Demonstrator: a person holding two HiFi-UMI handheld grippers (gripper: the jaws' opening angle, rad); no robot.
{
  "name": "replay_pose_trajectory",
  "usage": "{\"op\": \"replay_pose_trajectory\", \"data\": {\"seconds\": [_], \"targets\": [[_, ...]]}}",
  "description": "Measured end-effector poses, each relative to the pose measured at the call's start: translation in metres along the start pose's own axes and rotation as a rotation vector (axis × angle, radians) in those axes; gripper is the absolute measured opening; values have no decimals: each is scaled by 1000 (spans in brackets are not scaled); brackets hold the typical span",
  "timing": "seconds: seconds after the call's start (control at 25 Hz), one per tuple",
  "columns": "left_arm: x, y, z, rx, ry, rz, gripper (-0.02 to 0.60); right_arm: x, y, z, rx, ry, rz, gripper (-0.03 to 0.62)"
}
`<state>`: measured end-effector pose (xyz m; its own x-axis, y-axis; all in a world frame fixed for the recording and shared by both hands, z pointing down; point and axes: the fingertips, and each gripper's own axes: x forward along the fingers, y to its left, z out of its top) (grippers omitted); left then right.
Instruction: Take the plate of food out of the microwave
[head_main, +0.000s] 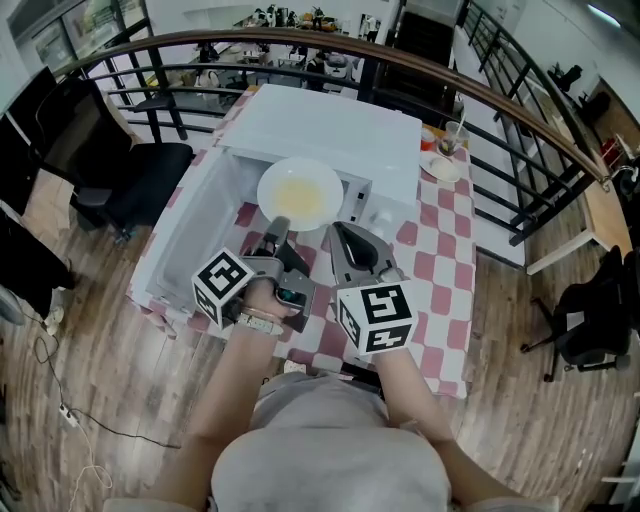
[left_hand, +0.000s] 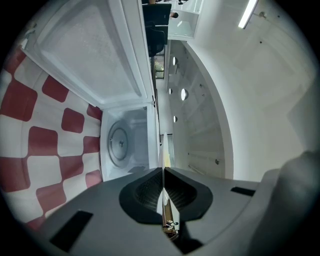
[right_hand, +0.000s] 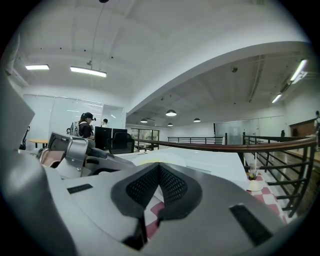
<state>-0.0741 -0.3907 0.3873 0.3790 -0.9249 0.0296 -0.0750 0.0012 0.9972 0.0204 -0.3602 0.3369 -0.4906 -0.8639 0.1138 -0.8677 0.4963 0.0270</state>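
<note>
A white plate (head_main: 300, 192) with pale yellow food hangs in front of the white microwave (head_main: 330, 130), held level at its near rim by my left gripper (head_main: 280, 226). In the left gripper view the plate (left_hand: 161, 150) shows edge-on as a thin line pinched between the shut jaws of the left gripper (left_hand: 163, 172). Beyond it is the microwave cavity with its turntable (left_hand: 119, 142). My right gripper (head_main: 341, 233) is just right of the plate's near edge, its jaws shut on nothing. The right gripper (right_hand: 159, 167) points over the microwave top.
The microwave door (head_main: 195, 240) stands open to the left. A cup on a saucer (head_main: 446, 150) sits on the red-checked tablecloth (head_main: 440, 250) to the microwave's right. A black chair (head_main: 140, 180) stands left of the table and a curved railing (head_main: 480, 100) runs behind it.
</note>
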Motion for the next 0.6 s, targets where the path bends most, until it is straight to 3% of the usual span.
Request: {"op": "replay_pose_trajectory", "data": {"seconds": [0.6], "targets": [[24,-28,-16,8,10,-43,12,-3,-22,17,-28,-35,-31,23]]}}
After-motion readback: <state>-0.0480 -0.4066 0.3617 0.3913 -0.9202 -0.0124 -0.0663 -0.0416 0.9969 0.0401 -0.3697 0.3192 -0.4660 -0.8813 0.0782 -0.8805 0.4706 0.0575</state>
